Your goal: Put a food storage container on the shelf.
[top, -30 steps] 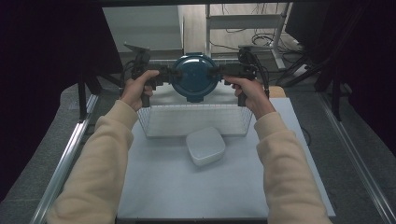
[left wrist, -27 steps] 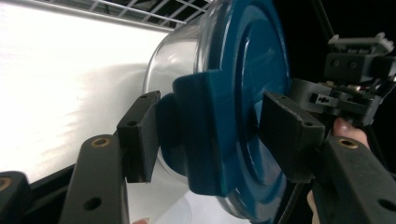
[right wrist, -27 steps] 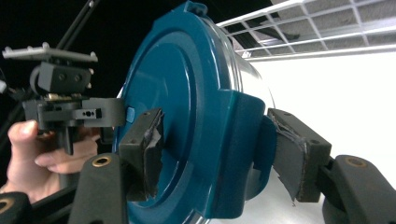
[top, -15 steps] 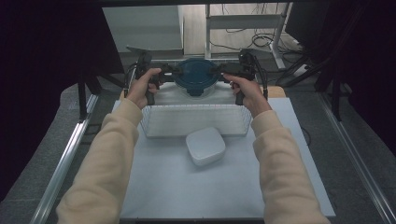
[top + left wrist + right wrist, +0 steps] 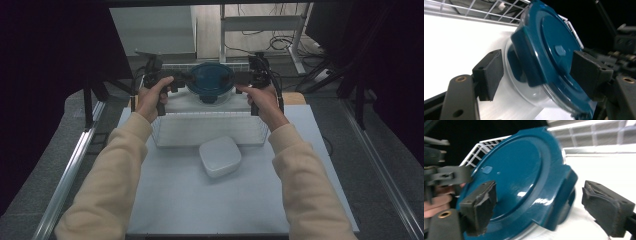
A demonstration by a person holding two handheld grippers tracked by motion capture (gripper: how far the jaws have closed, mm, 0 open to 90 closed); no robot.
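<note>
A round clear container with a dark blue clip lid [image 5: 211, 81] sits low at the far end of the white wire basket [image 5: 210, 129]. My left gripper [image 5: 182, 80] is at its left side and my right gripper [image 5: 241, 79] at its right. In the left gripper view the lid [image 5: 554, 50] has its side clip between my gripper's [image 5: 539, 75] jaws, and one pad [image 5: 490, 73] stands apart from it. In the right gripper view the lid [image 5: 511, 175] lies between my gripper's [image 5: 544, 206] jaws, with the right pad [image 5: 607, 207] off it. Both pairs of jaws have just been opening.
A white rounded-square dish [image 5: 220, 156] lies upside down on the pale mat [image 5: 200, 205] just in front of the basket. Metal rails [image 5: 75, 165] run along both sides of the table. Shelving and cables stand beyond the basket.
The container, held tilted above the basket a second ago, has come down into the basket's far end. Both hands sank with it, and both pairs of jaws have widened off its sides.
</note>
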